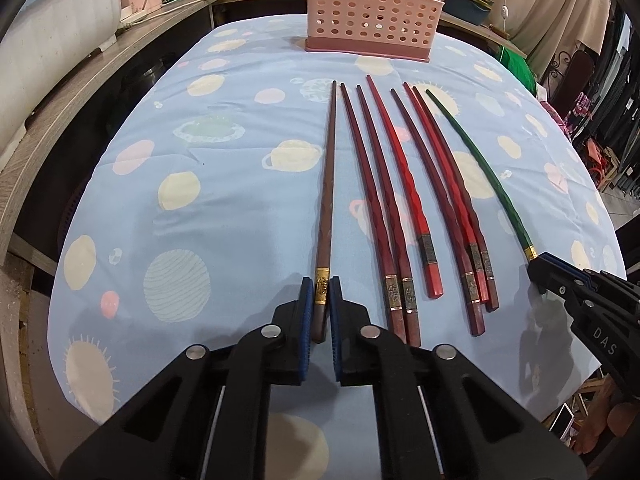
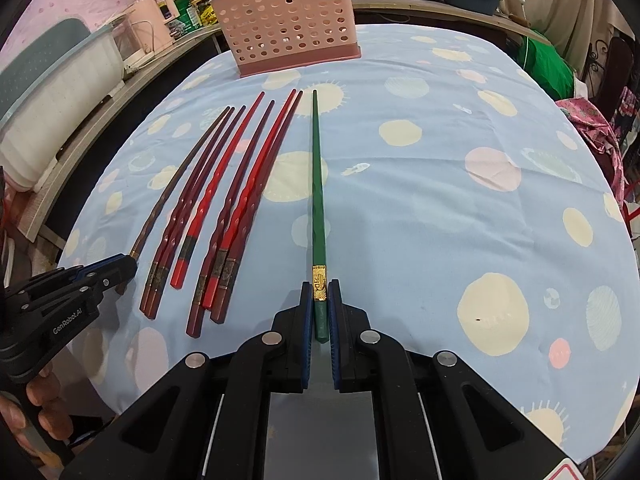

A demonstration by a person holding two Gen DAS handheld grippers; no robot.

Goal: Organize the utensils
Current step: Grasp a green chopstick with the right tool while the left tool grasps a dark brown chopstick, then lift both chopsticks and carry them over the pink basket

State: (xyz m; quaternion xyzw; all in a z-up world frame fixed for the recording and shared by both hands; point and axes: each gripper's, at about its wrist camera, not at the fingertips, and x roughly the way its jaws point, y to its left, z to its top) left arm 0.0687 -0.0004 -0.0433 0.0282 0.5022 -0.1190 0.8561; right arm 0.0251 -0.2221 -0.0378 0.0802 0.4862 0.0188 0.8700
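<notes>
Flanking the thick end of the brown chopstick (image 1: 326,208), the left claw (image 1: 320,300) had its blue pads (image 1: 306,304) close on either side of the gold band; whether they pressed the stick or only stood beside it could not be told. The right claw (image 2: 320,300) stood the same way about the gold-banded end of the green chopstick (image 2: 318,184), with its pads (image 2: 307,308) just beside the stick and contact likewise unclear. Both sticks lay flat on the table (image 1: 224,184), tips pointing away from the claws.

Between the brown and green sticks lay six more chopsticks on the cloth:
- a dark red pair (image 1: 380,216) side by side, touching near the handles;
- a single bright red stick (image 1: 404,184), its handle end set farther from the claws than the others;
- a group of three (image 1: 452,200), dark and bright red, crowded together at the handles.

Beyond the tips, at the far edge of the table, stood the pink basket (image 1: 366,8), upright and perforated, well apart from every stick. In the right wrist view, the basket (image 2: 286,28) showed a notched rear wall. The table carried a light blue cloth (image 2: 420,208) printed with pale circles.
</notes>
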